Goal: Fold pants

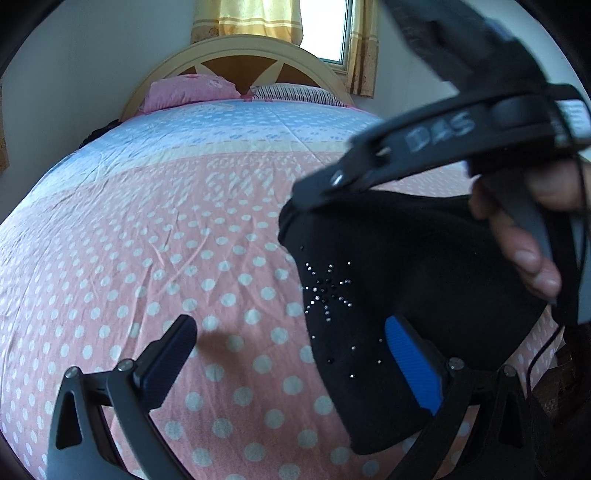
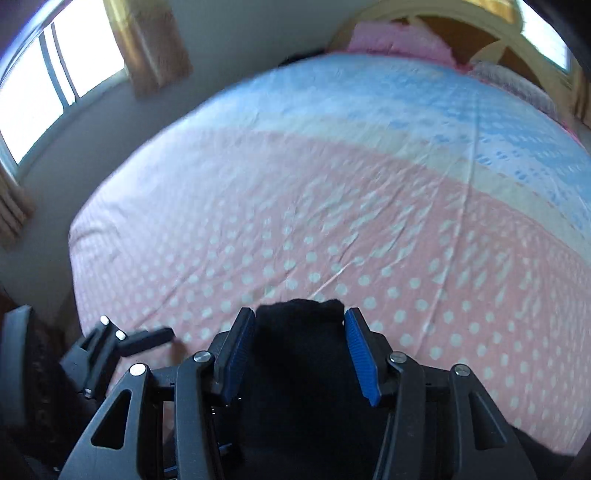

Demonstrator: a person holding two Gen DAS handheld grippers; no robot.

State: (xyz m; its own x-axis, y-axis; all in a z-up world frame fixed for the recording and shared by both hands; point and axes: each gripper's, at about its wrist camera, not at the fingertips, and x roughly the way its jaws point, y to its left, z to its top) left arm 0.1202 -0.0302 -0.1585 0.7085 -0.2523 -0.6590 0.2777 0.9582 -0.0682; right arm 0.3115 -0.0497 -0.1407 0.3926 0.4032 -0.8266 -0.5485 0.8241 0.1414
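Note:
Black pants [image 1: 399, 258] with a rhinestone star pattern hang in the air above the bed. In the left wrist view my right gripper [image 1: 314, 195] comes in from the upper right and pinches their top edge, with a hand [image 1: 528, 240] on its grip. The right wrist view shows bunched black cloth [image 2: 299, 332] between the blue pads, so my right gripper [image 2: 299, 325] is shut on the pants. My left gripper [image 1: 290, 326] stands wide open low in front of the hanging cloth. Its right pad [image 1: 410, 365] overlaps the fabric, and its left finger [image 1: 177, 343] is over bare sheet.
The bed [image 1: 147, 240] has a pink polka-dot sheet with a blue band toward the headboard [image 1: 236, 55]. Two pillows [image 1: 188, 90] lie there. A curtained window [image 1: 325, 29] is behind. In the right wrist view the left gripper [image 2: 147, 338] shows at the lower left, near the bed's edge.

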